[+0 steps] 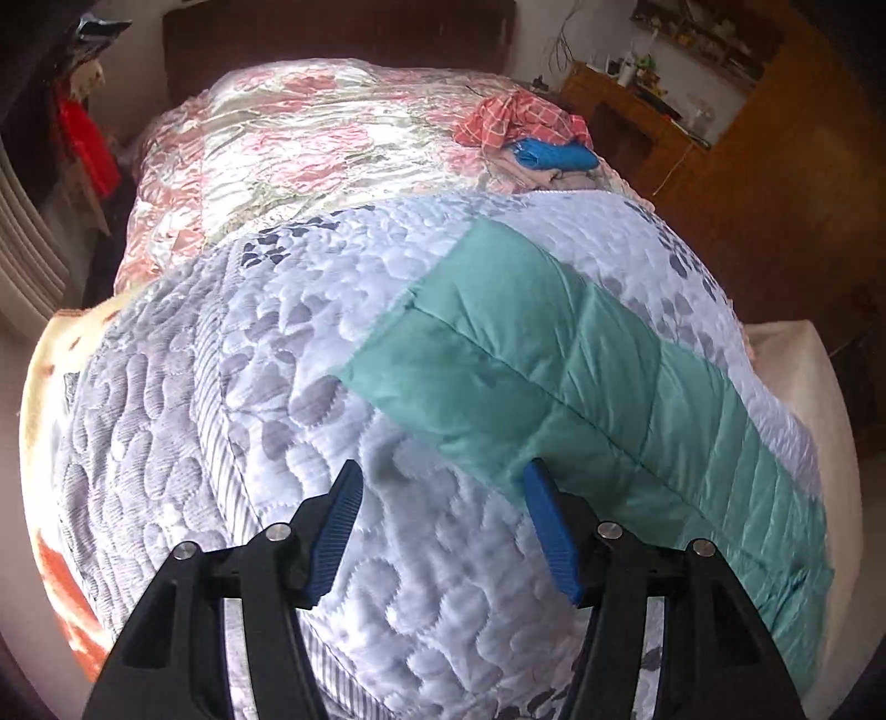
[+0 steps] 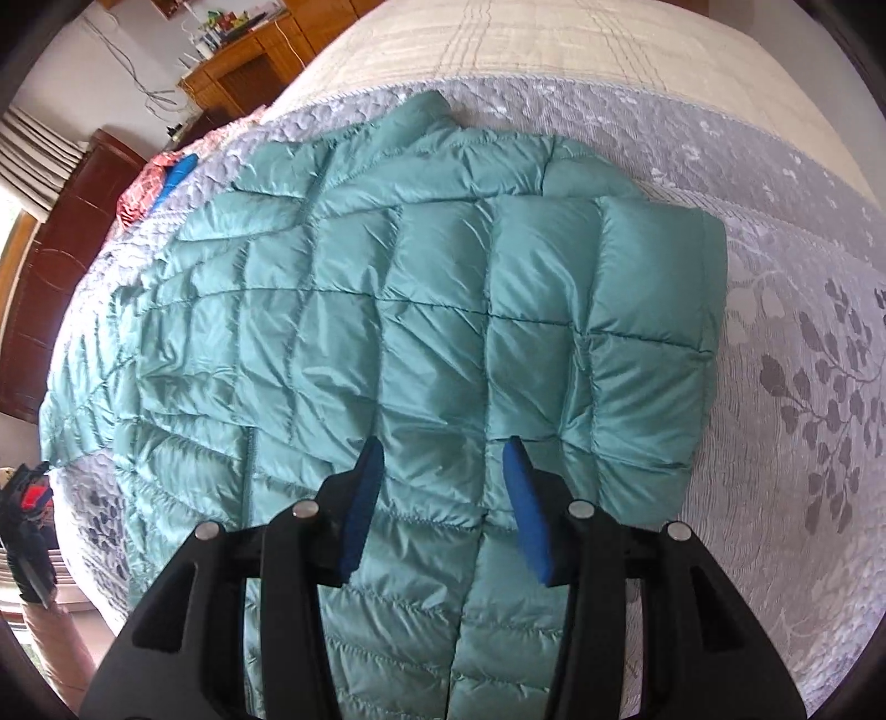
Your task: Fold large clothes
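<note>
The teal quilted puffer jacket (image 2: 387,310) under the gripper is looking glossy; the grey-white stitched cloth bedspread (image 2: 786,354) beside is looking matt.

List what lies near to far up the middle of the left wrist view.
Left gripper → grey leaf-print quilt → teal jacket → pink floral bedspread → dark headboard.
</note>
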A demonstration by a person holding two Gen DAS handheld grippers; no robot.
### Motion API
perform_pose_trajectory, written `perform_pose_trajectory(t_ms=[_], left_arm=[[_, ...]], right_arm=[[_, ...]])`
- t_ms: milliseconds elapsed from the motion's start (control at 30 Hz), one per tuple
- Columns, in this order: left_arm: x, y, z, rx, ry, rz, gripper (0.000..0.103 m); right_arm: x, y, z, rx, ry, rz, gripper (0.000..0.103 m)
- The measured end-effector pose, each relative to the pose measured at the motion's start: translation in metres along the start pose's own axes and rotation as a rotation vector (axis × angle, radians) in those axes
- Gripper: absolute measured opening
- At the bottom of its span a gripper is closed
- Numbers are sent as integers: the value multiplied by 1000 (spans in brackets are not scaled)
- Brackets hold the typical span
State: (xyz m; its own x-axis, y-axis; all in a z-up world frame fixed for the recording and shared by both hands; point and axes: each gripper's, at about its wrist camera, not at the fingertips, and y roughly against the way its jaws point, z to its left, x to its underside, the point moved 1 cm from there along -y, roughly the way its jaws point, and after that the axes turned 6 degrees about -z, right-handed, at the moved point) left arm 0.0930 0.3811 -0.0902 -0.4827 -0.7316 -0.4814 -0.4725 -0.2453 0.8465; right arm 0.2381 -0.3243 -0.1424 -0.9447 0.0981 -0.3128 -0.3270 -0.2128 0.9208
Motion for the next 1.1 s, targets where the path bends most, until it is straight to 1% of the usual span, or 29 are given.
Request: perform_pose_trajectory(t_ms=[67, 167, 200, 333, 367, 400, 433, 500, 533, 600, 633, 733, 833, 900, 1000, 1100], left_arm=[[-8, -11, 2, 27, 32, -4, 61], [-22, -30, 7, 46, 79, 16, 61], [-22, -35, 10, 52, 93, 17, 61], [-27, -39, 13, 60, 115, 6, 60], [-28, -39, 13, 60, 119, 3, 54], [-28, -38, 13, 62, 122, 0, 45], [-29, -38, 13, 64, 125, 0, 40], [-29, -35, 11, 70, 127, -11, 17], [-30, -35, 10, 90, 123, -10, 12], [-30, -27, 2, 91, 98, -30, 6], [-29, -22, -3, 91, 80, -47, 5], [-28, -2, -17, 139, 54, -95, 5], [-26, 23, -41, 184, -1, -144, 4], [-20, 41, -64, 229, -58, -175, 4], [-7, 64, -101, 298, -146, -194, 4], [20, 83, -148, 380, -270, -198, 4]], right_arm=[[1, -3, 0, 18, 5, 9, 45], [2, -7, 0, 27, 8, 20, 45], [2, -7, 0, 31, 10, 22, 45], [3, -9, -1, 38, 9, 29, 45], [3, -8, -1, 39, 9, 30, 45], [3, -9, -1, 40, 8, 31, 45], [3, -9, -2, 42, 8, 31, 45], [4, -10, -3, 44, 6, 32, 45], [3, -10, -4, 44, 5, 33, 45], [4, -10, -5, 45, 4, 34, 45], [4, -10, -6, 45, 4, 33, 45], [5, -8, -7, 46, 2, 29, 45], [6, -2, -9, 45, 2, 20, 45], [7, 2, -8, 43, 6, 15, 45], [10, 6, -7, 48, 15, 12, 45], [14, 10, -7, 42, 20, 6, 45]])
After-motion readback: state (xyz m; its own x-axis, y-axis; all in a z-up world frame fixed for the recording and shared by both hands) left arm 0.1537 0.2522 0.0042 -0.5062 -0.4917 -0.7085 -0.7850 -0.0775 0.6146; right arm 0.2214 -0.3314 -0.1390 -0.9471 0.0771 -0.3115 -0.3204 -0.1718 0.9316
